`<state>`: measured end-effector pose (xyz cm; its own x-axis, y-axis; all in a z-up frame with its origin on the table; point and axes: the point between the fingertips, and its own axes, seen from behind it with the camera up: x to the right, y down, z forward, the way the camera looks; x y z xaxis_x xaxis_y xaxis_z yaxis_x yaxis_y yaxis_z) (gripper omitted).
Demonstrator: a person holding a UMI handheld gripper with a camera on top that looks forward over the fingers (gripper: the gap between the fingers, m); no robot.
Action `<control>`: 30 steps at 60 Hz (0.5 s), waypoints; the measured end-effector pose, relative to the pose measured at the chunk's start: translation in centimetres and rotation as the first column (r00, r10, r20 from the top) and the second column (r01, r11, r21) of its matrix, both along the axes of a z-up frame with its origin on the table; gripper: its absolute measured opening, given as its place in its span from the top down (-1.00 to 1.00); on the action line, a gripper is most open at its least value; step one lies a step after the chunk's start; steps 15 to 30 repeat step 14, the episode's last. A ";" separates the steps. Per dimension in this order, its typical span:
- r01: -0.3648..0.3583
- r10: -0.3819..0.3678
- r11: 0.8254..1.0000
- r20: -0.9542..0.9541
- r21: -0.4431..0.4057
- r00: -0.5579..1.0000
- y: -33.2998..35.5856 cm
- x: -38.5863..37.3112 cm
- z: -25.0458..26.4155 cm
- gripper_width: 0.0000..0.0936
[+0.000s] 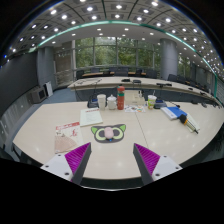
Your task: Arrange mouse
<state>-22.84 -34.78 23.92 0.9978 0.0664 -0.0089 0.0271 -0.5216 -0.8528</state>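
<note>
A green-edged mouse pad [108, 132] with dark and pink patches lies flat on the pale table [150, 140], just ahead of my fingers. A small light object that may be the mouse sits at the pad's middle; I cannot make it out clearly. My gripper [112, 160] is open and empty, low over the table's near part. Its magenta pads [76, 160] stand wide apart, with bare table between them. The pad lies beyond the fingertips, apart from them.
Behind the pad stand a red bottle [121, 97], two white cups [101, 101] and a yellowish cup [151, 101]. A white sheet [90, 116] and pink and red papers [66, 136] lie left. A blue item [175, 112] lies right. Office desks stand beyond.
</note>
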 end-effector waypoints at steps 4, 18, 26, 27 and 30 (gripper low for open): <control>0.006 -0.006 1.000 0.010 -0.005 1.000 -2.1 0.5 0.2 -0.82; 0.000 0.000 1.000 0.010 0.013 1.000 -4.8 0.6 1.0 -0.83; 0.000 0.000 1.000 0.010 0.013 1.000 -4.8 0.6 1.0 -0.83; 0.000 0.000 1.000 0.010 0.013 1.000 -4.8 0.6 1.0 -0.83; 0.000 0.000 1.000 0.010 0.013 1.000 -4.8 0.6 1.0 -0.83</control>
